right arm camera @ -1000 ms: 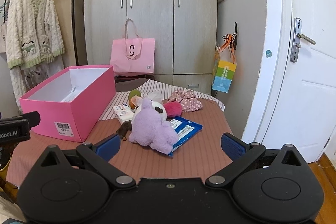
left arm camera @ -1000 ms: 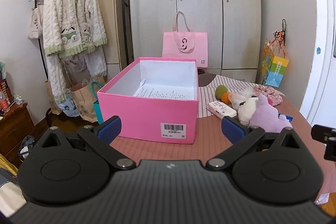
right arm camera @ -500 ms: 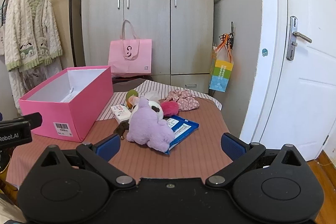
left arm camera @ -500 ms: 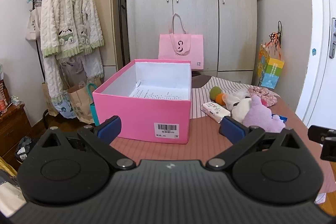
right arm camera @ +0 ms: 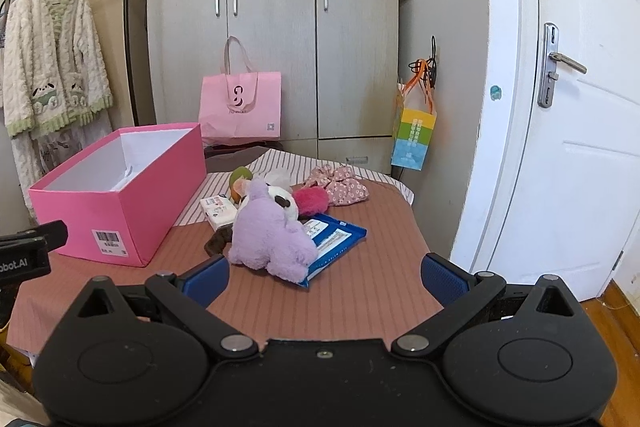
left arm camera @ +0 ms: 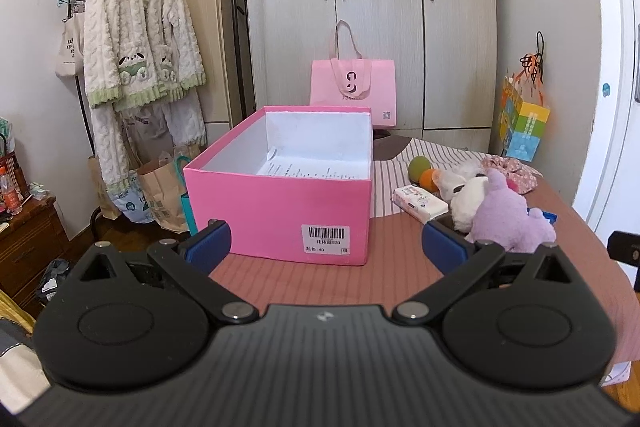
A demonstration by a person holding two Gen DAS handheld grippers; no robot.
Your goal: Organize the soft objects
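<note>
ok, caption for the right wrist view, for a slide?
Open right gripper faces a purple plush toy beside an open pink box.

The box [left arm camera: 280, 203] is pink outside, white inside. At its 3 o'clock lie a lilac plush [right arm camera: 268, 231], a white plush [left arm camera: 470, 201], a blue packet [right arm camera: 336, 239] and a pink floral pouch [right arm camera: 344, 185]. The table [right arm camera: 360, 291] is striped terracotta.

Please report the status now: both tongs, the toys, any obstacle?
Left tongs open, empty. Right tongs open, empty. Purple plush on table beside pink box, untouched. Nothing blocking it.
</note>
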